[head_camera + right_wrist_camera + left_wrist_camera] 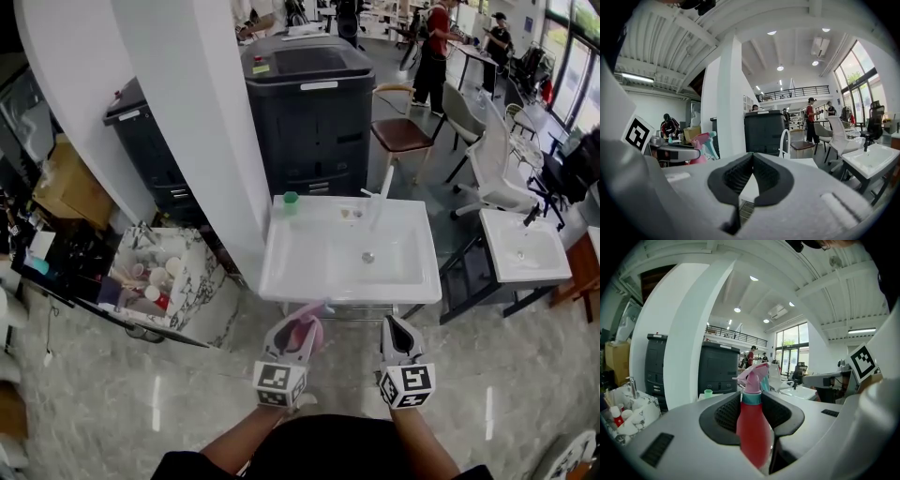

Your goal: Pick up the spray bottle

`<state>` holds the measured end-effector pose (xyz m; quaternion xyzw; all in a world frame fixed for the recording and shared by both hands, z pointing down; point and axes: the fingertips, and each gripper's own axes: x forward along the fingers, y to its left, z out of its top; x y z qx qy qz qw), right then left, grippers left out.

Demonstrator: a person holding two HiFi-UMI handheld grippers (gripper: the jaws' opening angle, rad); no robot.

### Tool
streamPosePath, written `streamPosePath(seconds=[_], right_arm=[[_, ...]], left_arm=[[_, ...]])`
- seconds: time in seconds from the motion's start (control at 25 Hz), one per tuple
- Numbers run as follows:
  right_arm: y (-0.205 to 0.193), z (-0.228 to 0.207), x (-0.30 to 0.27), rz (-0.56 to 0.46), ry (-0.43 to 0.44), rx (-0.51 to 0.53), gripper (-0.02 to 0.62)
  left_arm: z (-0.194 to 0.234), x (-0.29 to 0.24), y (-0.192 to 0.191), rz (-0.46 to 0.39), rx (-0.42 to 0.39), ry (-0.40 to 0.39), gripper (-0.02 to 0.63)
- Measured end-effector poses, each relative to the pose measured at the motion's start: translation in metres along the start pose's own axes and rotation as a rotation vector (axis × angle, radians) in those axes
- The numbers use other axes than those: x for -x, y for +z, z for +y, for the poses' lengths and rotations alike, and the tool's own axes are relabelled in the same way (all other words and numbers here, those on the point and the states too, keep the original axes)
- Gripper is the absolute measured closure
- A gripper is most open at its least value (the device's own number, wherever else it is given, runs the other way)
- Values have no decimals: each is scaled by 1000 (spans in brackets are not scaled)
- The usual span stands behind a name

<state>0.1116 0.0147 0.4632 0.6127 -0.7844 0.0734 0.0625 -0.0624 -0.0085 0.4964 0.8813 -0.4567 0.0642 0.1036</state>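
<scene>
The spray bottle has a red body, a teal collar and a pink trigger head. My left gripper is shut on it, just in front of the white sink's near rim. In the left gripper view the bottle stands upright between the two black pads, which press on its body. My right gripper hangs beside it to the right, shut with nothing in it. In the right gripper view its pads meet at the tips, and the bottle's pink head shows at the left.
A white sink with a tall faucet and a small green cup lies ahead. Behind it stand a black cabinet and a white pillar. A marble basin with bottles is at the left, a second sink at the right.
</scene>
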Motion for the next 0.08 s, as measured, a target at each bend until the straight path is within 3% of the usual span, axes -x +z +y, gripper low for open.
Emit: streamPosePath(seconds=[0.08], right_arm=[[4, 5, -3, -9, 2, 3, 598]], left_arm=[[-1, -3, 0, 1, 1, -15, 454]])
